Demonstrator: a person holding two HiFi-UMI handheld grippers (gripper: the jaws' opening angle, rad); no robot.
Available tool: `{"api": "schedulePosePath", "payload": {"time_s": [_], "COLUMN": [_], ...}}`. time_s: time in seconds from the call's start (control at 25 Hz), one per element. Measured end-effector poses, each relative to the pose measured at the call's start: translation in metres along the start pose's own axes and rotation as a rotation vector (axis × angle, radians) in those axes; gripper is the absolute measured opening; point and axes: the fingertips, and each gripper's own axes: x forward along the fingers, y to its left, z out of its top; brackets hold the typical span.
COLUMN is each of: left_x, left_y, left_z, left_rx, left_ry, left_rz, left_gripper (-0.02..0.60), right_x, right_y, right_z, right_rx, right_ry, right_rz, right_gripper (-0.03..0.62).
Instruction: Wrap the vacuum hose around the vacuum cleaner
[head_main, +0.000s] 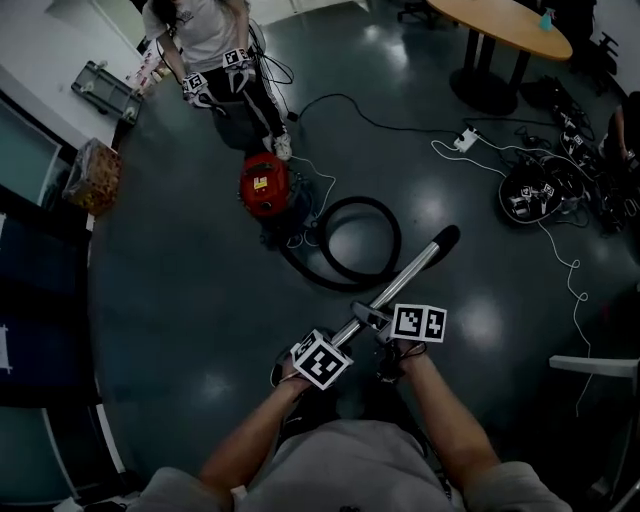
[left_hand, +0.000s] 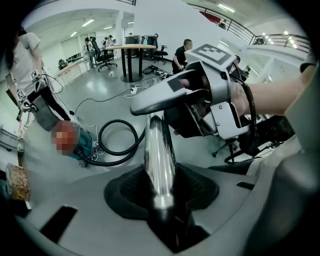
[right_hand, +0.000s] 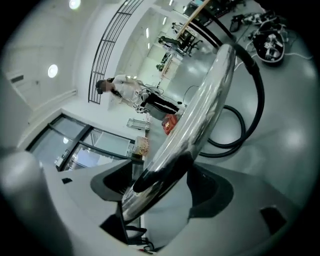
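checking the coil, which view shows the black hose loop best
Head view: the whole hose loop lies beside the red vacuum cleaner. Left gripper view shows it smaller, foreshortened; right gripper view shows only part, behind the metal wand.

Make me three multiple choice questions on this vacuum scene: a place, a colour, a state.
1. Where is the vacuum cleaner? A on a sofa; B on the floor beside a standing person; C on a shelf.
2. Its body colour? A red; B yellow; C white.
3. The hose is: A wound round the cleaner; B looped on the floor; C hung on a wall hook.
B: the head view shows it by the person's shoes. A: its shell is red. B: the loop lies flat beside it.
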Motion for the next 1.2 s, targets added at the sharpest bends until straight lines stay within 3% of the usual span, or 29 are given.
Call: {"api": "schedulePosePath", "payload": {"time_s": [0.36, 0.52, 0.76, 0.88, 1.0, 1.08, 1.2], "left_x": [-0.003, -0.002, -0.007, -0.008, -0.010, -0.012, -0.020], "left_y": [-0.007, -0.008, 0.003, 0.015, 0.020, 0.029, 0.049], "left_z": [-0.002, -0.007, -0.003, 0.004, 0.006, 0.009, 0.011], "left_rx": [-0.031, -0.064, -0.071, -0.064, -0.164, -0.177, -0.132], "left_ry": [-0.023, -0.047, -0.105, -0.174, -0.217, -0.233, -0.237], "left_rz": [0.043, 0.033, -0.028, -0.096, -0.208, -0.230, -0.230], "left_gripper": [0.163, 0.164, 0.164, 0.164, 0.166, 0.170, 0.190], "right_x": [0.018, 0.025, 0.033, 0.040, 0.053, 0.064, 0.083], "right_y": [0.009, 0.000, 0.003, 0.008, 0.012, 0.017, 0.028], "right_z": [0.003, 0.002, 0.014, 0.026, 0.034, 0.040, 0.049], "right_rx": [0.093, 0.157, 0.206, 0.168, 0.105, 0.074, 0.049], "right_ry": [-0.091, -0.136, -0.176, -0.201, -0.204, -0.207, -0.208], "right_rz": [0.054, -0.011, -0.107, -0.163, -0.226, -0.253, -0.272], "right_gripper": [0.322, 0.197, 0.140, 0.133, 0.129, 0.129, 0.124]}}
